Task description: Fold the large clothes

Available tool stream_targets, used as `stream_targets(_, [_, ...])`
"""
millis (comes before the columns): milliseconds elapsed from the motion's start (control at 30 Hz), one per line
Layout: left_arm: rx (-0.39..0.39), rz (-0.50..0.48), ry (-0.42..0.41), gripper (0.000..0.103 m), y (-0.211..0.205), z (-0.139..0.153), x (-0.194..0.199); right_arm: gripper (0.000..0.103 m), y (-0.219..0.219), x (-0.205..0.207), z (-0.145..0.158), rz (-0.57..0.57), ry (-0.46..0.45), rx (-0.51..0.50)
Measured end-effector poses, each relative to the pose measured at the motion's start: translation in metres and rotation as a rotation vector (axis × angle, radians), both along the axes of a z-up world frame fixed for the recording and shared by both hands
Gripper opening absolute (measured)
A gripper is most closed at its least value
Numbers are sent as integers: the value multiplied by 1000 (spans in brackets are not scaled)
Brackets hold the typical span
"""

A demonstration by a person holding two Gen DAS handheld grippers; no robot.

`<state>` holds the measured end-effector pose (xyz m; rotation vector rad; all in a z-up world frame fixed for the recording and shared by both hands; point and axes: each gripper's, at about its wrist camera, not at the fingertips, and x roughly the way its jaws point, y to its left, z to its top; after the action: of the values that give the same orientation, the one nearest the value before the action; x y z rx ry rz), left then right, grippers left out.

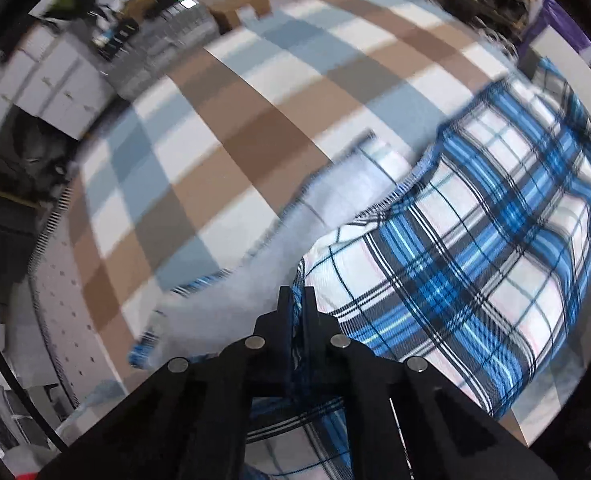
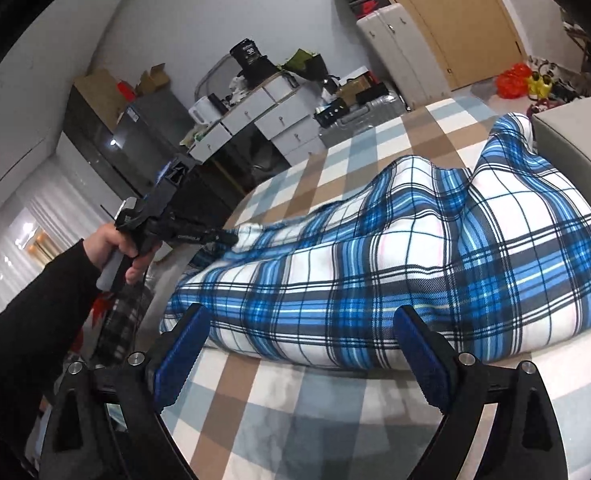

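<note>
Pinching the soft, light shirt [image 1: 455, 248] edge in my left jaws; my right jaws are hanging wide over the bed [image 2: 295, 408], nearing its near hem.

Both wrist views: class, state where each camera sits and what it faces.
Left wrist view: on the left claw, looking down at the plaid garment it pinches.
Right wrist view: on the open right claw, facing across the bed; a hand and sleeve show.
Shared: garment, bed.
</note>
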<state>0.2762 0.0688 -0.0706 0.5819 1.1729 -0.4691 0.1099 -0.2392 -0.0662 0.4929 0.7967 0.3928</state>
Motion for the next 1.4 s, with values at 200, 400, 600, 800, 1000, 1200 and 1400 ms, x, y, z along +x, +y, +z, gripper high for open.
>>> stream_targets(200, [-37,145,-65,0,8,4,23,94,4,-1,0,-1,-3,-22])
stream_targets(400, [36,289,-83,0,29,-30,60,94,5,0,-4,4,18,-34])
stream_targets(600, [-53,394,-10,0,69,-5,52,94,6,-1,-5,10,22,-43])
stream_targets(800, [-220,338,2,2,73,37,7,94,11,-4,1,14,0,-52])
stream_targets(1000, [-282,254,77,55,62,16,-34,94,24,-3,16,4,-49,-160])
stream_targets(1200, [-149,287,12,56,58,-25,-43,101,51,48,29,34,-4,-413])
stream_targets(1400, [-202,461,-8,96,86,-49,-32,99,46,107,-33,58,275,-656])
